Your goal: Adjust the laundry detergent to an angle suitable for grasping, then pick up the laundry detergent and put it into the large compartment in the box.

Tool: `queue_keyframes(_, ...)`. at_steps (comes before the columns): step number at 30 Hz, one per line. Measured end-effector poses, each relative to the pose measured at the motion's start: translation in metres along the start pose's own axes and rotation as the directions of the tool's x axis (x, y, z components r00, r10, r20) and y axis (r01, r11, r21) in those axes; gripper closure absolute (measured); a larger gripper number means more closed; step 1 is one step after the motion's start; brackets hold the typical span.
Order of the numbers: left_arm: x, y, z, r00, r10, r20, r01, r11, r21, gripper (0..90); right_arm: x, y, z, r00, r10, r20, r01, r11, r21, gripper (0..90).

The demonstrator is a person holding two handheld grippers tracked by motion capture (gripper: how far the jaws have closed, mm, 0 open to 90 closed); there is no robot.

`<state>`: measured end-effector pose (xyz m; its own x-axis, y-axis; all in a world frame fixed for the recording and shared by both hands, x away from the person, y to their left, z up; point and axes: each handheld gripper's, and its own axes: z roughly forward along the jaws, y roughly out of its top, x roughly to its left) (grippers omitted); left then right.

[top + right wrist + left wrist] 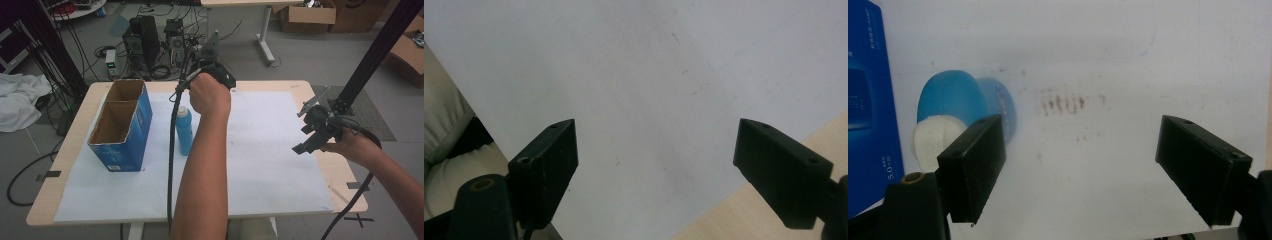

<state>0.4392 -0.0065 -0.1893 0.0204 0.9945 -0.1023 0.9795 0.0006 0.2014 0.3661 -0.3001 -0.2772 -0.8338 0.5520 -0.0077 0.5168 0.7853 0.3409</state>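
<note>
A blue bottle (184, 130) with a white cap stands upright on the white sheet, right beside an open-topped blue box (122, 125). My left gripper (1093, 170) hangs above the sheet and looks down, jaws wide apart with nothing between them. In its view the bottle (960, 97) and its white cap (930, 137) sit behind the left jaw, with the box (868, 100) at the far left. In the high view a hand covers this gripper's body (220, 76), which is past and to the right of the bottle. My right gripper (305, 140) (664, 175) hovers open and empty over the sheet's right edge.
The white sheet (270, 160) covers most of the wooden table (345, 175). A black frame post (380, 50) rises at the right. Computers and cables (150, 45) sit on the floor behind the table, with cardboard boxes (307, 15) at the back right.
</note>
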Motion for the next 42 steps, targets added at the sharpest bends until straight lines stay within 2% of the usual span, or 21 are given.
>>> queue_keyframes(5,-0.0006,-0.0010,-0.0018,0.9999,-0.004,0.011,0.004,1.0000,-0.006,20.8,0.0007,-0.0009,-0.0003,1.0000,0.003,-0.003,-0.003,1.000,0.002,17.7)
queue_keyframes(22,-0.0009,-0.0020,-0.0025,1.0000,-0.005,0.004,0.005,1.0000,-0.006,20.8,0.0009,0.0007,-0.0004,1.0000,-0.008,-0.006,0.008,1.000,0.001,17.7)
queue_keyframes(42,0.0052,-0.0055,-0.0070,0.9999,-0.015,0.003,0.015,0.9996,-0.023,20.6,0.0045,0.0050,-0.0019,0.9998,-0.020,0.000,0.020,1.000,-0.006,17.7)
